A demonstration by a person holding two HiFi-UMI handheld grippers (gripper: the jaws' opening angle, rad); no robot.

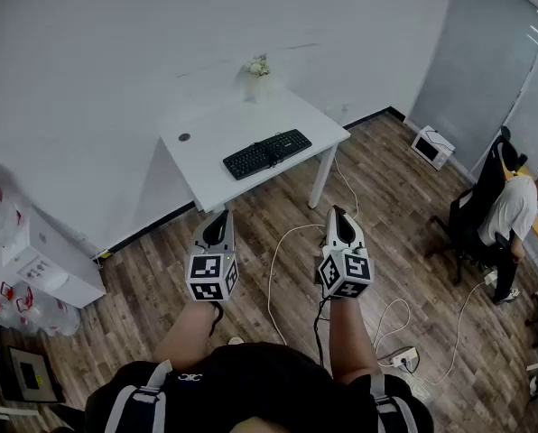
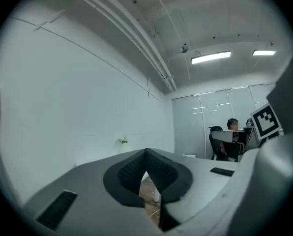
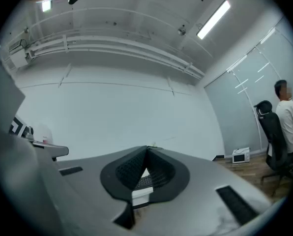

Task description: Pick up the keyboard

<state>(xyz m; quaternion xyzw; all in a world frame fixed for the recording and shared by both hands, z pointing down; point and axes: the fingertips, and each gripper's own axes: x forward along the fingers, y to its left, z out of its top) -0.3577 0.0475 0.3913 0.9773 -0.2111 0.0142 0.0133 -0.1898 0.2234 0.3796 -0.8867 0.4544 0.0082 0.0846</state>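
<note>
Both tools are held level, side by side, well short of the desk (image 1: 206,138). The left tool (image 1: 217,219) has its jaws pressed together with nothing between them. The right tool (image 1: 340,216) is the same, closed and empty. The black keyboard (image 1: 267,153) lies flat on the white desk, toward its near edge, well apart from both tools. A small plant (image 1: 256,65) stands at the far edge by the wall. White cables (image 1: 273,273) trail across the wooden floor (image 1: 386,179).
</note>
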